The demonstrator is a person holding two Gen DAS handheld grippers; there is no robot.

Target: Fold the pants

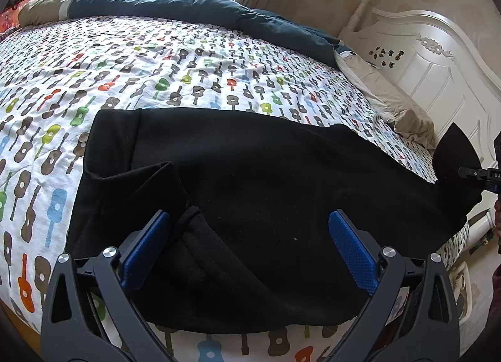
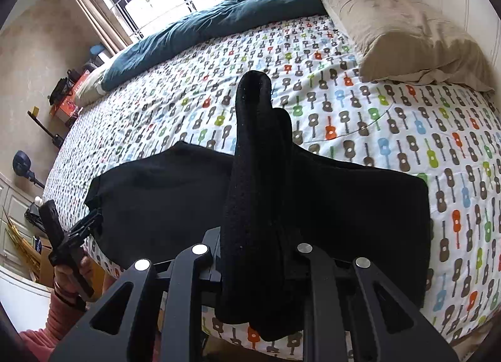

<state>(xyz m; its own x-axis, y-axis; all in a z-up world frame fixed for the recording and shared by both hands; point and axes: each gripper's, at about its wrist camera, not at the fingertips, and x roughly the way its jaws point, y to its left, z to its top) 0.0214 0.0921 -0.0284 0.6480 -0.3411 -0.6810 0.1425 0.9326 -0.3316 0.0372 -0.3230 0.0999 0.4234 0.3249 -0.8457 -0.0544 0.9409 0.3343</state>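
Clearly the black pants (image 1: 250,192) are soft, thick fleece-like cloth: they slump and crease rather than hold an edge, so they should be light to lift but prone to sag and slide out of line. They lie along the near edge of the bed (image 1: 156,58), on the guitar-print sheet, with the waistband end toward the left gripper (image 1: 250,255) and the leg end off to the right in the left wrist view.

The left gripper hangs just above the waistband, its jaws standing wide with nothing pressed between the 2 blue pads (image 1: 353,252).

The right gripper (image 2: 256,268) has its jaws drawn narrow on a bunched fold of the leg end, which stands up in a limp ridge in front of its camera; the left wrist view shows that same end raised off the sheet at the far right.

Because the cloth is floppy, a pinch at a hem or the ribbed waistband should hold best, taking both layers together. A grip on 1 layer alone would probably let the other drag and skew the fold.
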